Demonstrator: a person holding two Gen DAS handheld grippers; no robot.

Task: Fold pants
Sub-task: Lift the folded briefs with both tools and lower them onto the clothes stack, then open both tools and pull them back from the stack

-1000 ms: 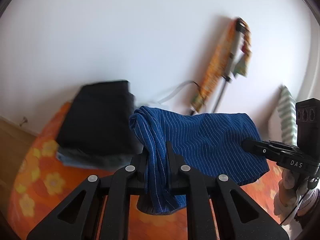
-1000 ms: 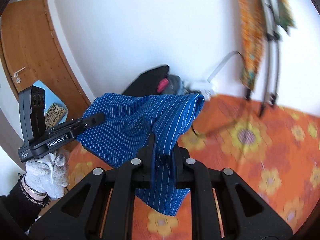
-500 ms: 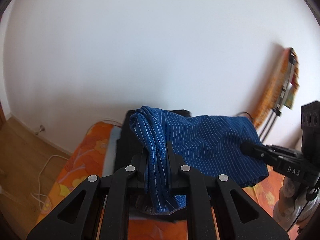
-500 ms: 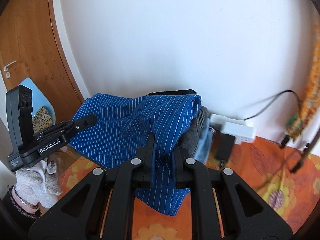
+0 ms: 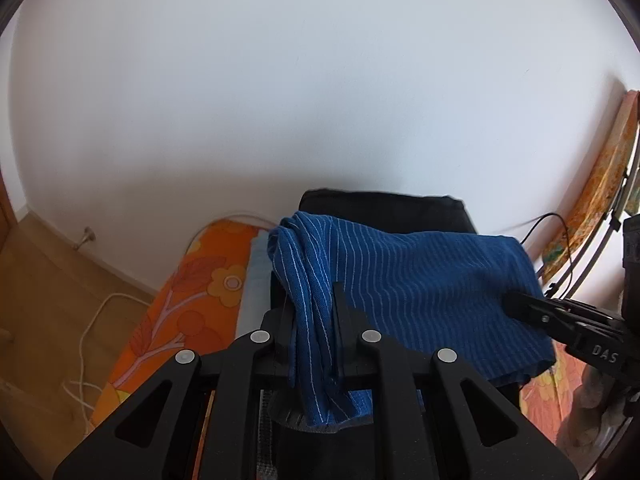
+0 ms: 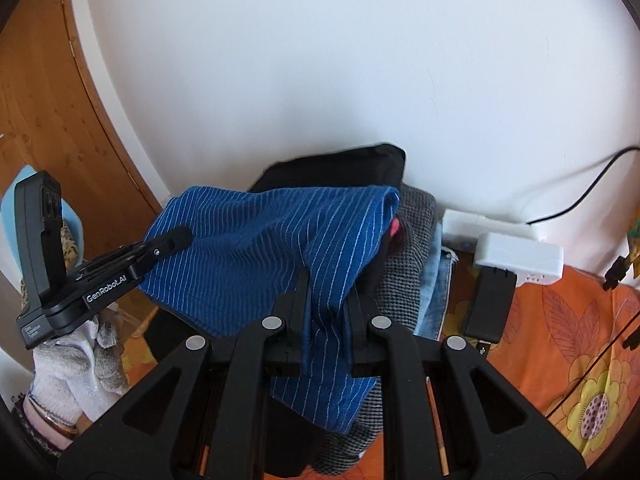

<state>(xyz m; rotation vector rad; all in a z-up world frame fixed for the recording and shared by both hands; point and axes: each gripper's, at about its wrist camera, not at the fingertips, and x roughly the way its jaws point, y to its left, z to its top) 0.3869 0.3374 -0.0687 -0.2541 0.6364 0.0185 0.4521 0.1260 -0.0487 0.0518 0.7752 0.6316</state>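
Right up close, the left gripper [image 5: 312, 320] has its jaws clamped narrow on a bunched corner of the blue pinstriped pants [image 5: 420, 292], the cloth spilling down between the two fingers. Same story on the other side: the right gripper [image 6: 326, 304] is pinched tight on the opposite bunched corner, with a flap of fabric hanging below its fingers. Between the two, the pants are held up in the air, folded and stretched into a broad panel. In the right wrist view the left gripper's tip [image 6: 172, 240] presses into the far edge of the cloth, a white-gloved hand [image 6: 76, 364] gripping its handle.

Just behind and under the pants sits a stack of folded clothes [image 6: 412, 248]: grey houndstooth, pale denim and a black garment [image 5: 384, 208] on top. It rests on the orange flowered cover [image 6: 560, 340]. Beside the stack lies a white power strip [image 6: 520, 256] with a black adapter [image 6: 488, 304] touching its front. Farther back, a white wall [image 5: 320, 80], and at far left a wooden door [image 6: 52, 120].
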